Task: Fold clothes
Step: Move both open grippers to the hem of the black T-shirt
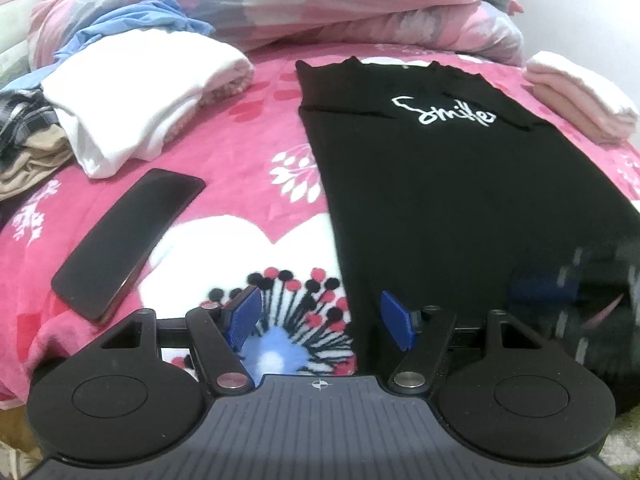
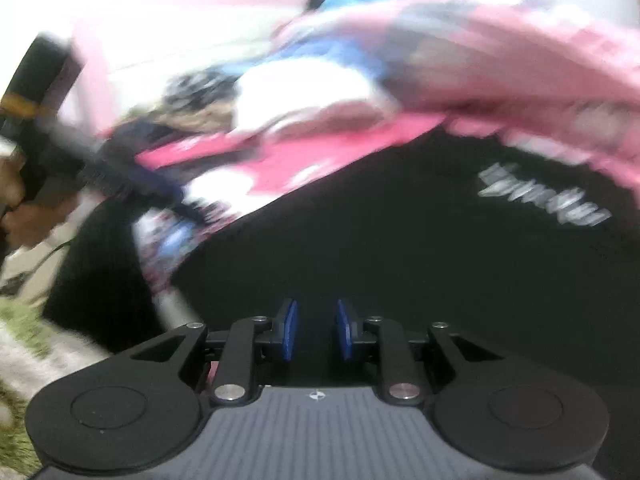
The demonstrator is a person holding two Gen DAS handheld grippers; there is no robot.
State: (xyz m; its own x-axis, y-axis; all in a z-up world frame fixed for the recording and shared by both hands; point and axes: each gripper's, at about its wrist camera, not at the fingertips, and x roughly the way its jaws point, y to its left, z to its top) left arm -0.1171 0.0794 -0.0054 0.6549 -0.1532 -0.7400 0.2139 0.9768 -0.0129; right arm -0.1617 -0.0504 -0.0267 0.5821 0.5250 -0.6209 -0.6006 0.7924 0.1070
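1. Left wrist view, bottom centre: the left gripper [image 1: 320,322] stands wide apart, its blue pads [image 1: 243,316] over the flower print of the pink blanket [image 1: 256,128], with nothing between them.
2. Right wrist view, bottom centre: the right gripper [image 2: 317,330] has its blue pads [image 2: 289,330] set narrow with a clear gap, empty, above black cloth. This view is smeared by motion.
3. Lower right of the left view: a blurred dark shape with blue on it [image 1: 568,292] sits over the near edge of the black cloth; too blurred to say what it is.
4. Left of the left view: a black phone [image 1: 128,240] lies flat on the blanket, screen up, apart from the clothing.
5. Centre to right of the left view: the black T-shirt [image 1: 460,208] lies spread flat on the blanket, sleeves folded inward, white script lettering [image 1: 444,114] facing up near its far end. In the right view it fills the middle of the frame [image 2: 400,240].
6. Upper left: a folded white garment [image 1: 140,96] rests on the blanket, with checked and tan clothes [image 1: 28,132] beside it at the frame edge.
7. Upper right: a small folded stack of pale pink and white cloth [image 1: 580,96] sits just beside the shirt's far corner.
8. Top: a bunched pink quilt [image 1: 320,4] with a light blue garment [image 1: 132,24] on its left part.
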